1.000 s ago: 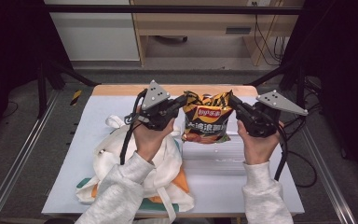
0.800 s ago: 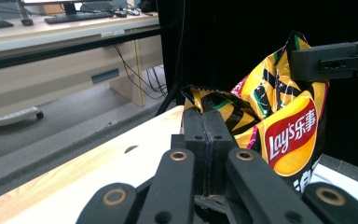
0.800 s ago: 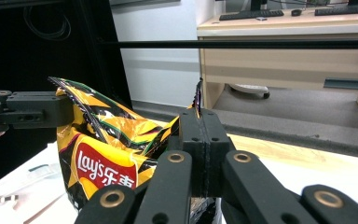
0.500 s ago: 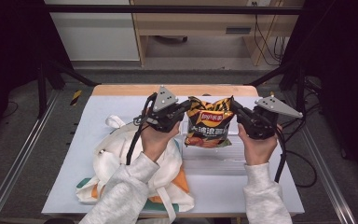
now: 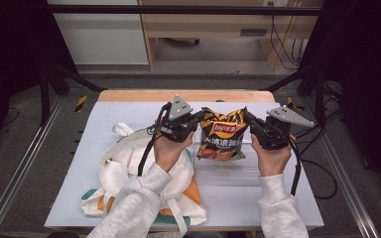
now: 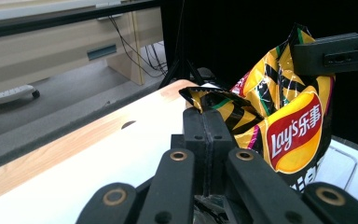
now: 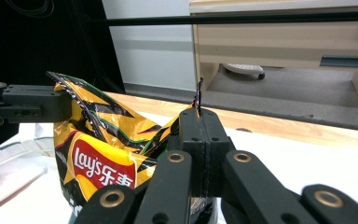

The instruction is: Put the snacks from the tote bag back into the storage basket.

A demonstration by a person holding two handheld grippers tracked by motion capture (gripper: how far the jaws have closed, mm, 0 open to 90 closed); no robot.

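Note:
A yellow and black Lay's chip bag hangs upright between both grippers, just above the white table mat. My left gripper is shut on the bag's top left corner, and my right gripper is shut on its top right corner. In the left gripper view the closed jaws pinch a crumpled corner of the bag, with the right gripper at its far edge. In the right gripper view the jaws clamp the bag's seam, and the left gripper holds the opposite corner.
A white tote bag with orange and green parts lies under the left forearm. A clear plastic tray sits on the mat below the chip bag. The table's wooden far edge and metal rails border the work area.
Both hands have come down together with the chip bag, which now hangs lower and closer to the clear tray. Both grips stay the same.

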